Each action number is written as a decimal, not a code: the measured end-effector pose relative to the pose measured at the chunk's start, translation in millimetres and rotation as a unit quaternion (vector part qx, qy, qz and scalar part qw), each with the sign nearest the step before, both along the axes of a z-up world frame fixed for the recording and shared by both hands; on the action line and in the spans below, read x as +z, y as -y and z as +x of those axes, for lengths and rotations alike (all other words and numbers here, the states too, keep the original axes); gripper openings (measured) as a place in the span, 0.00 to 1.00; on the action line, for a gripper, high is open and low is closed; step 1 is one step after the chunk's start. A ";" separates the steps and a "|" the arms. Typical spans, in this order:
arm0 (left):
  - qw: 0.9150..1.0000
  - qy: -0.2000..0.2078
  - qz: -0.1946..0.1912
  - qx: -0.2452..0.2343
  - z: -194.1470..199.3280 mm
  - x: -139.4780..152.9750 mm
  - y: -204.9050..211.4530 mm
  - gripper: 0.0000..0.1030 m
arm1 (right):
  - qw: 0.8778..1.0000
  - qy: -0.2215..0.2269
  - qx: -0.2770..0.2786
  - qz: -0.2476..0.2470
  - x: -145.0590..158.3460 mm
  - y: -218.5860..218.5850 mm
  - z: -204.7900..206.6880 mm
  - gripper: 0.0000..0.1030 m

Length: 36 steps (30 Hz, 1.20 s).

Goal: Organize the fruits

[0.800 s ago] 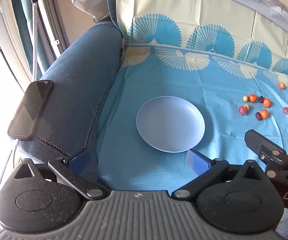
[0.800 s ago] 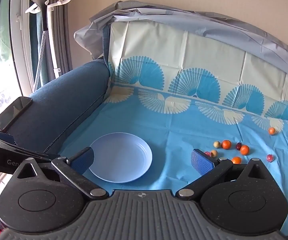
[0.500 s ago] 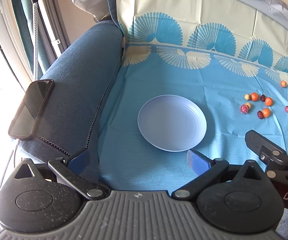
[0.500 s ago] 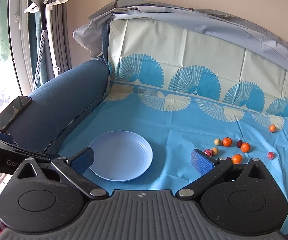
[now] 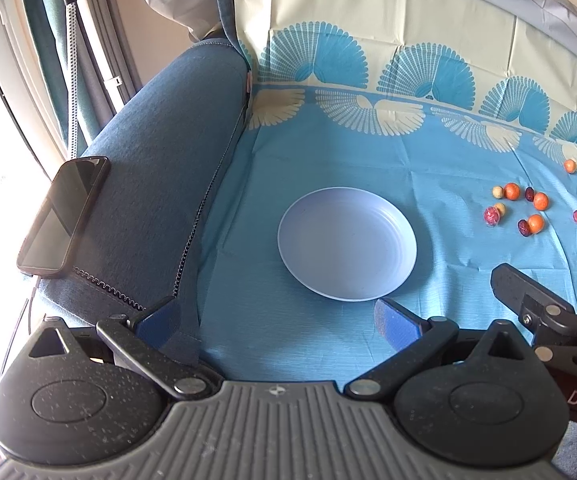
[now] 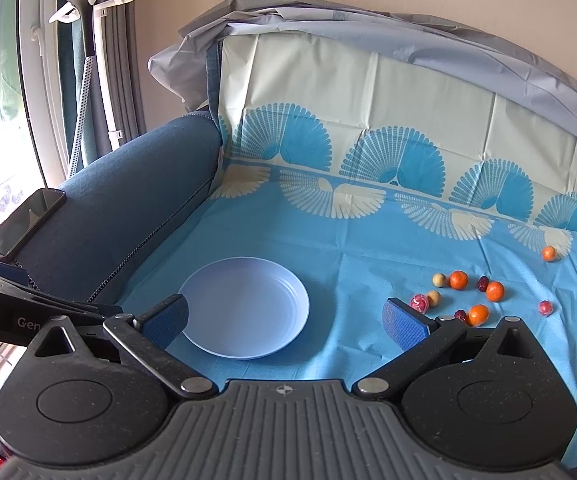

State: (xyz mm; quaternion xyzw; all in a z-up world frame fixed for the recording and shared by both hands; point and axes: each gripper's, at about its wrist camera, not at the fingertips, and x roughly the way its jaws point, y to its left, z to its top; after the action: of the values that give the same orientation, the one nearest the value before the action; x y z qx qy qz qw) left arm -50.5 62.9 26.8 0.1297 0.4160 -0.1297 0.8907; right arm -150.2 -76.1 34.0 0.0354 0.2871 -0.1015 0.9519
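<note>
Both the left gripper (image 5: 276, 314) and the right gripper (image 6: 286, 320) are held with jaws fully spread, nothing between them. The plate (image 6: 244, 308) lies bare on the blue cloth (image 6: 348, 248), with clear cloth separating it from the fruits (image 6: 472, 292) scattered to its right, apparently ten.

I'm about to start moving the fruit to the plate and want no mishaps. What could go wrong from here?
1. The small round fruits lie loose on the smooth cloth; a nudge could roll them away.
2. They sit close together, so the wide-open right hand-held gripper may catch two.
3. The phone on the armrest edge could be knocked off.
</note>
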 end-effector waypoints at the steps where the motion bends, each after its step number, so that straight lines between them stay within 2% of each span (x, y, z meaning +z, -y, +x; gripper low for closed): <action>1: 1.000 0.000 0.000 0.000 0.1 -0.1 -0.1 1.00 | 1.000 0.000 0.000 0.000 -0.5 0.6 -0.9 1.00; 4: 1.000 0.000 0.000 0.000 0.1 0.1 -0.2 1.00 | 1.000 0.012 0.000 0.001 -6.5 3.9 -3.0 1.00; 8: 1.000 0.000 0.000 0.000 0.5 -0.1 -0.4 1.00 | 1.000 -0.002 0.000 0.001 -6.1 4.8 -2.5 1.00; 23: 1.000 -0.012 0.003 -0.003 1.4 -4.2 2.2 1.00 | 1.000 0.000 0.002 -0.001 -8.0 7.0 -0.6 1.00; 27: 0.999 -0.030 0.003 -0.017 0.6 -9.4 9.5 1.00 | 1.000 0.008 -0.022 0.007 -9.4 18.7 -3.7 1.00; 30: 0.999 -0.030 0.011 -0.031 -2.0 -13.8 23.2 1.00 | 0.998 0.040 -0.055 -0.003 -9.7 38.1 -12.5 1.00; 34: 0.998 -0.040 0.017 -0.049 -1.0 -22.8 51.7 1.00 | 0.991 0.083 -0.097 -0.030 -10.3 78.0 -29.4 1.00; 36: 0.997 -0.046 0.015 -0.061 2.4 -27.3 70.9 1.00 | 0.989 0.080 -0.120 -0.028 -12.7 105.4 -36.4 1.00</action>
State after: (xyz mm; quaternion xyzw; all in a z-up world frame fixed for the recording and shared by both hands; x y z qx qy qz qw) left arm -48.1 -8.1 -0.5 0.1623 0.4495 -0.1834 0.8591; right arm -186.5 -181.5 21.4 0.0510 0.2004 -0.2202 0.9533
